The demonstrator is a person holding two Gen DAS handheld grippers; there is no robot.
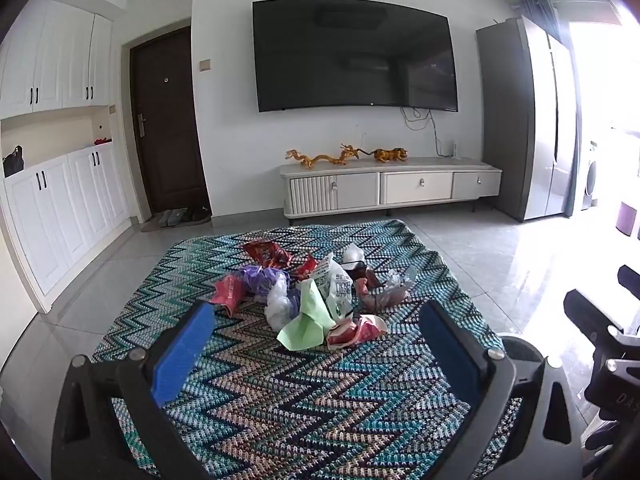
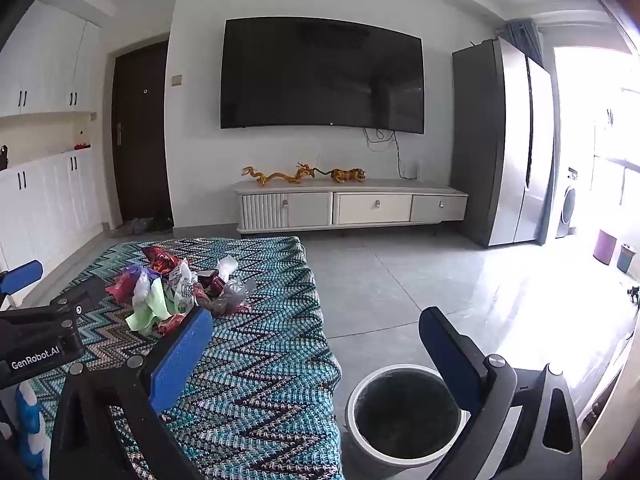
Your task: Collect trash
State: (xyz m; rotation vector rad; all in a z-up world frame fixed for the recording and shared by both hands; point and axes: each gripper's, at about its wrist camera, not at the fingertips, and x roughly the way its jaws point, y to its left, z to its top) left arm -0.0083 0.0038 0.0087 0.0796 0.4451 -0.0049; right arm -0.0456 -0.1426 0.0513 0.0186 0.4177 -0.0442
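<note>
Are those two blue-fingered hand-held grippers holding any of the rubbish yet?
No. The left hand-held gripper and right hand-held gripper are both open and empty; the rubbish lies untouched on the cloth.

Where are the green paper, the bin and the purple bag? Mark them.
green paper (image 1: 308, 322), left wrist view, its flat middle.
bin (image 2: 362, 396), right wrist view, its left rim.
purple bag (image 1: 262, 278), left wrist view, its crumpled centre.

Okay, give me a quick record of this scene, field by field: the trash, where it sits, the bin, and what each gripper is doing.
trash: pile of crumpled wrappers and bags, none picked up yet
nearest piece: light green paper
surface: zigzag-patterned cloth over a table
bin: round trash can on the floor off the cloth's right edge; looks empty
left gripper: open, empty, aimed at the pile
right gripper: open, empty, above the cloth's edge and the can
</note>
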